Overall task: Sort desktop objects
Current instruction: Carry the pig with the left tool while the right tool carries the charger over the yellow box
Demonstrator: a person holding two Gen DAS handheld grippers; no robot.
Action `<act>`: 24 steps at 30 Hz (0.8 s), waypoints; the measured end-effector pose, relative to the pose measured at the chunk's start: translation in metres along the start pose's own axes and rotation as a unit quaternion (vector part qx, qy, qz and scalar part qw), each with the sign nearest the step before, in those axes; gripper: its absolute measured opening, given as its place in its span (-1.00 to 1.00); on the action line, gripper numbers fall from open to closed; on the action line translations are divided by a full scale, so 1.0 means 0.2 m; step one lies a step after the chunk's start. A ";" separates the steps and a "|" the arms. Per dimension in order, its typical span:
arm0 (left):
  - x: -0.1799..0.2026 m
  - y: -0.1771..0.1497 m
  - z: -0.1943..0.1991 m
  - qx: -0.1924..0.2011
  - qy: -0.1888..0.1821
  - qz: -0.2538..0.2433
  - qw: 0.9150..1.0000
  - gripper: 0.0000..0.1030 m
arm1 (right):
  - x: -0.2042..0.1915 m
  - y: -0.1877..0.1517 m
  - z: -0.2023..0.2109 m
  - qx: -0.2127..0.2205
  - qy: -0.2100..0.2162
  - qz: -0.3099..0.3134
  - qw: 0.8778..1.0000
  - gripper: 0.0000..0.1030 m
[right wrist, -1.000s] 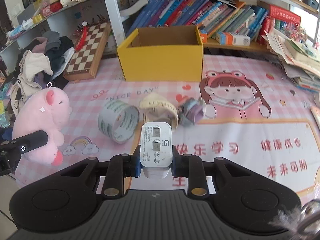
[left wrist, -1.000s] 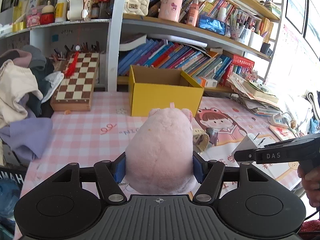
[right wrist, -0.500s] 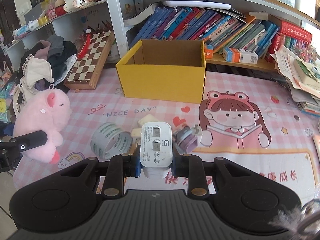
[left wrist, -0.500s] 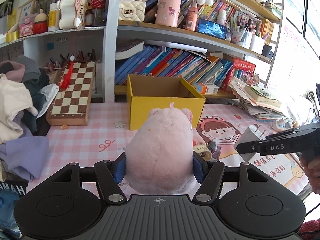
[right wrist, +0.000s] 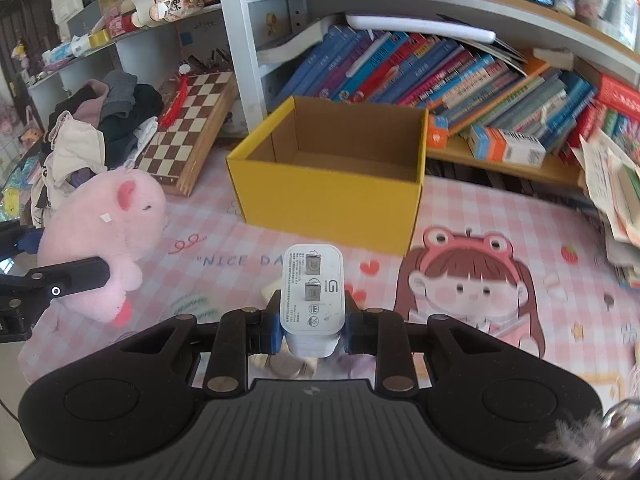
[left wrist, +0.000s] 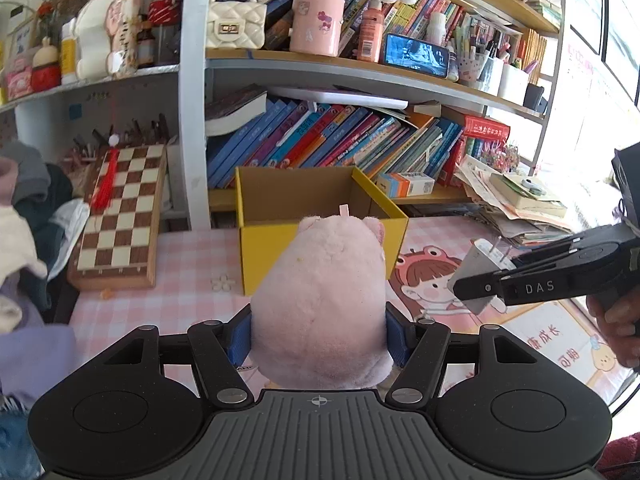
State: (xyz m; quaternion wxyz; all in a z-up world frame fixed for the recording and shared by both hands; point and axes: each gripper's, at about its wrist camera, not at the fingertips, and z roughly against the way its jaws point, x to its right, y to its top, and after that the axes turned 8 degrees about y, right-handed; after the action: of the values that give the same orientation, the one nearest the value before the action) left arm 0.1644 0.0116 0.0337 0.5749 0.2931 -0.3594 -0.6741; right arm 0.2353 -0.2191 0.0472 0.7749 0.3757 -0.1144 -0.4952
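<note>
My left gripper (left wrist: 319,332) is shut on a pink plush pig (left wrist: 320,300), held above the pink desk mat in front of the open yellow cardboard box (left wrist: 256,256). The pig also shows in the right wrist view (right wrist: 100,236) at the left. My right gripper (right wrist: 312,320) is shut on a white charger plug (right wrist: 312,288), held above the mat in front of the same box (right wrist: 328,204). The right gripper with the charger (left wrist: 476,264) shows in the left wrist view at the right. The box interior looks empty.
A chessboard (left wrist: 120,216) leans at the back left beside a pile of clothes (right wrist: 80,140). Bookshelves with books (right wrist: 440,76) stand behind the box. Stacked papers (left wrist: 516,204) lie at the right. Small items lie on the mat under my right gripper (right wrist: 288,366).
Both grippers have moved forward and up toward the yellow box, each still holding its object. The tape roll and small items have dropped out of the right wrist view.
</note>
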 end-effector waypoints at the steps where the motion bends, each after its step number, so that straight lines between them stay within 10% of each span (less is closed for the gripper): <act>1: 0.01 0.02 -0.02 0.000 0.002 -0.004 1.000 0.24 | 0.01 0.02 -0.01 0.000 0.002 0.004 1.000 -0.51; 24: 0.05 0.44 -0.52 -0.027 0.016 -0.048 0.998 0.25 | 0.33 0.57 -0.40 -0.026 0.039 0.063 0.997 -0.51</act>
State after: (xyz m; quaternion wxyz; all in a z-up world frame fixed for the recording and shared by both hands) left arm 0.2978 -0.0205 0.0472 0.5553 0.3051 -0.3174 -0.7056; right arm 0.3887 -0.2109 0.0582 0.8181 0.3665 -0.0944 -0.4329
